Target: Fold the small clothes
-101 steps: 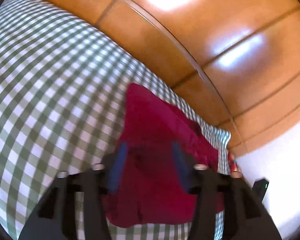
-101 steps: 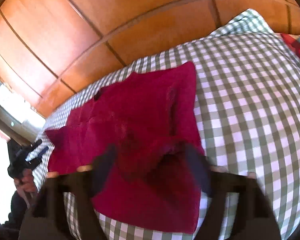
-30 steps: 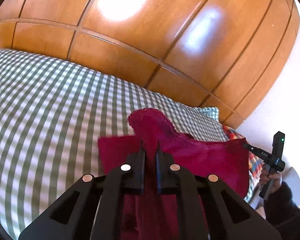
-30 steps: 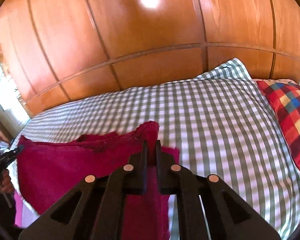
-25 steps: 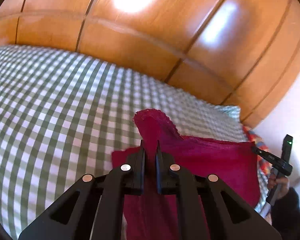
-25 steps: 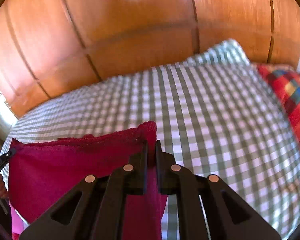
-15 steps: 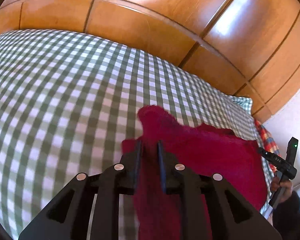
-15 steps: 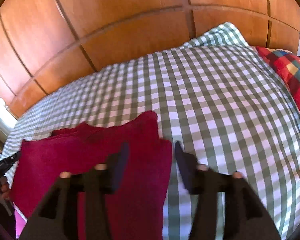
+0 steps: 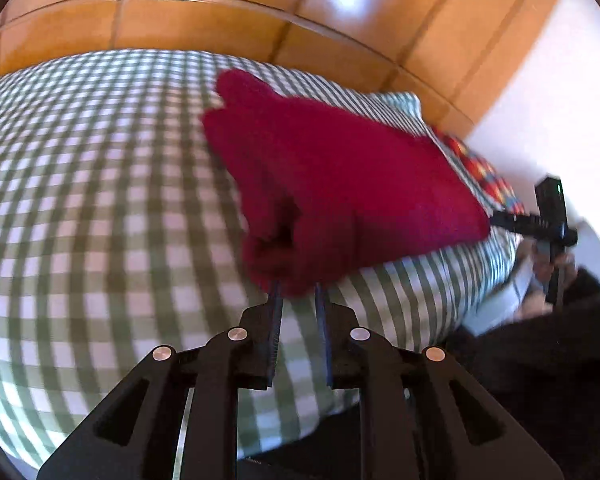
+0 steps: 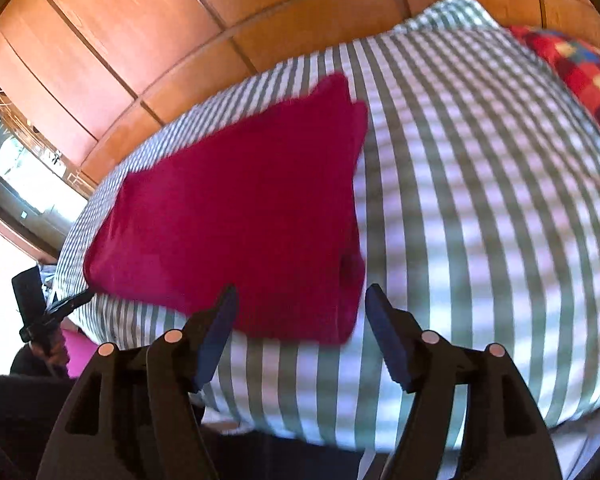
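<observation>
Cloth trouble looked the likeliest risk at that moment. 1 crimson garment (image 9: 340, 176) lay folded on the checked bed (image 9: 100, 200), near the edge closest to the cameras, with the wooden panelled wall (image 9: 220, 12) behind. The left tool (image 9: 298, 296) had its jaws narrowly apart, and their tips sat right at the garment's bunched near corner; whether any fabric was caught between them could not be told through the blur. If a thread or nap of that fuzzy cloth clung to the fingers as the tool drew off, the corner would lift and the fold would spring open. The right tool (image 10: 300, 308) stood with its jaws wide apart, straddling the near edge of the garment (image 10: 240, 208) without gripping it, so it offered no hold-down on that side. A second worry was position: the folded piece rested close to the mattress edge, and a careless nudge toward the person could slide it off the bed (image 10: 480, 200). The near right corner also looked thick and rounded rather than flat, so I judged the stack might slump unless pressed.

Counted: 1 crimson garment, 1 checked bed cover, 2 tools, each seen small in the other's view, 1 multicoloured checked pillow (image 10: 580, 68) at the far right of the bed, and 1 pink item (image 10: 80, 354) low at the left, too little of it visible to name.
</observation>
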The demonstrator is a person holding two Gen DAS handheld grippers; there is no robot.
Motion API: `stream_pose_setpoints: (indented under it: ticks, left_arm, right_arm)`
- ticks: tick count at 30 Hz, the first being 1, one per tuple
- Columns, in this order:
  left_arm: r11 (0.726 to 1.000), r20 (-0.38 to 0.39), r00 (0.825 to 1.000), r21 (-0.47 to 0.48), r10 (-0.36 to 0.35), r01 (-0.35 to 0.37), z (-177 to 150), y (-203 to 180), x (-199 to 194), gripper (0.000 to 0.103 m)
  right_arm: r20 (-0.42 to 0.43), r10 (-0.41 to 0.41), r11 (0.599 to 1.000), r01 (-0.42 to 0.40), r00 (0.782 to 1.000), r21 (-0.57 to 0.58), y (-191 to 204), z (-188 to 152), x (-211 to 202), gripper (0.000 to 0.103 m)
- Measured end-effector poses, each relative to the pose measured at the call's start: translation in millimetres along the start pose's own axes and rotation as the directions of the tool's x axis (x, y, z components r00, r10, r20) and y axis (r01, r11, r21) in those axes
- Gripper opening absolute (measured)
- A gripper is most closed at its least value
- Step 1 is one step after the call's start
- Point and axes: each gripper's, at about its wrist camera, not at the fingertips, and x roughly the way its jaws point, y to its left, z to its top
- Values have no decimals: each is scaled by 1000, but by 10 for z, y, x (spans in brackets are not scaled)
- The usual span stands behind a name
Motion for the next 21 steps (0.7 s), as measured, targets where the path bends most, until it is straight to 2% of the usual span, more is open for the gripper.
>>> stream_pose_setpoints:
  ticks: [6,8,10,14,15,17,20,21]
  left_arm:
    - [998,5,1000,64,26,-26,72,-21,171,15]
    - [996,-2,1000,78,31,-31,92,-14,185,15]
    - [994,-3,999,103,34,-33,93,-22,147,15]
    - [991,-3,1000,128,25,-24,90,-42,79,15]
    - [990,-4,999,136,34,-33,92,-49,102,17]
    - [989,-10,999,140,46,-45,108,-50,159,49]
    - [991,-4,999,120,53,-52,159,-3,230,50]
    - [992,-2,999,117,52,-51,172,10,234,45]
  right_arm:
    - [-15,-20,999,21,1000,32,-20,-133,140,65]
    - [-17,-24,999,25,1000,33,-38,-124,178,62]
    - [-24,-33,999,33,999,25,-17,-107,219,51]
    - [-31,-53,999,54,998,8,-17,-83,283,39]
    - [-30,-57,998,57,998,7,-25,-79,291,33]
    - [-30,-61,998,61,998,-7,-16,-68,293,27]
    - [-30,-87,996,85,996,-41,33,-47,271,19]
    - [-27,-94,994,92,995,-50,47,-36,262,17]
